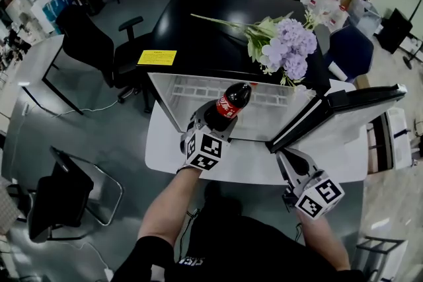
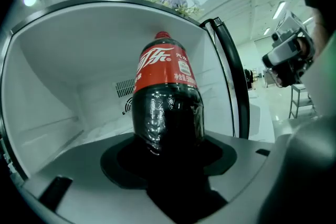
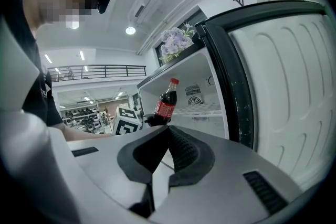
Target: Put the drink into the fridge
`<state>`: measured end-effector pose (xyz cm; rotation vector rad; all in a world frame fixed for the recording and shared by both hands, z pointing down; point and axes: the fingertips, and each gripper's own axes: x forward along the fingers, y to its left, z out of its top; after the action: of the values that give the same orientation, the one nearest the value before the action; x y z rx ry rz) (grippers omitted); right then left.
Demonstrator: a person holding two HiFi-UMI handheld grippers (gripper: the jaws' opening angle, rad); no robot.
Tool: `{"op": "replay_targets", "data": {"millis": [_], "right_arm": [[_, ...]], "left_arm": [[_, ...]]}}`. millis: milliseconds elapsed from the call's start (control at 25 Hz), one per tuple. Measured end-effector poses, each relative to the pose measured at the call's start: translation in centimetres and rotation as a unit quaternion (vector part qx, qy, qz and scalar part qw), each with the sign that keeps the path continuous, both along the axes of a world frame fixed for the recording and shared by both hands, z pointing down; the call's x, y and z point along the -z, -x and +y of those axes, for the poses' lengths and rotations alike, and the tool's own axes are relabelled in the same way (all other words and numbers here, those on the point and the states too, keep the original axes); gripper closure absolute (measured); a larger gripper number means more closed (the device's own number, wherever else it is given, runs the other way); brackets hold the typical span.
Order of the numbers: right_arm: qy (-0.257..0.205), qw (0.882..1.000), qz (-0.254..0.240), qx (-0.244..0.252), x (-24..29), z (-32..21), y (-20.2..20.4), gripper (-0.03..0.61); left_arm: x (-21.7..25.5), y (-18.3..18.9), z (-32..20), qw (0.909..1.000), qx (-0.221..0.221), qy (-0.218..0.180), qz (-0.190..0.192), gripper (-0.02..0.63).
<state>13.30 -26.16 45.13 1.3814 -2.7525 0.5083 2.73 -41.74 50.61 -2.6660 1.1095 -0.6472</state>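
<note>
Both forearms reach forward. The right gripper (image 1: 283, 156), jaws together and empty, points at the open fridge door (image 1: 344, 107). Beyond, the left gripper (image 1: 213, 121) clamps a tilted cola bottle (image 1: 232, 100) at the opening of the fridge (image 1: 178, 99).

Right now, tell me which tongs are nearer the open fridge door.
Right. The right tongs sit close beside the near corner of the fridge door; the left tongs hold the cola bottle at the fridge opening, farther away.
</note>
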Motion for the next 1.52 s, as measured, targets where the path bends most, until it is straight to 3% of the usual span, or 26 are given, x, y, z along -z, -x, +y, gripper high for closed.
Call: {"op": "replay_targets", "data": {"millis": [320,640,840,1040,1520], "right_arm": [[-0.006,1.0,-0.01,-0.003,0.8,0.1,-0.2,0.565],[-0.012,0.999,-0.029,0.006,1.5,0.6,0.2,0.565],[-0.019,0.999,-0.042,0.01,2.4,0.8,0.2,0.565],[-0.031,0.998,-0.053,0.009,3.4,0.7,-0.1,0.565],[-0.025,0.997,-0.072,0.004,2.7,-0.1,-0.3,0.565]], "left_arm": [[-0.6,0.4,-0.6,0.9986,0.019,0.019,-0.045,0.344],[0.6,1.1,0.5,0.9934,0.031,-0.003,-0.111,0.344],[2.7,1.3,0.6,0.9924,0.035,-0.012,-0.118,0.344],[3.5,1.6,0.4,0.9882,0.03,-0.023,-0.149,0.342],[3.5,1.9,-1.8,0.9629,-0.005,-0.054,-0.264,0.342]]}}
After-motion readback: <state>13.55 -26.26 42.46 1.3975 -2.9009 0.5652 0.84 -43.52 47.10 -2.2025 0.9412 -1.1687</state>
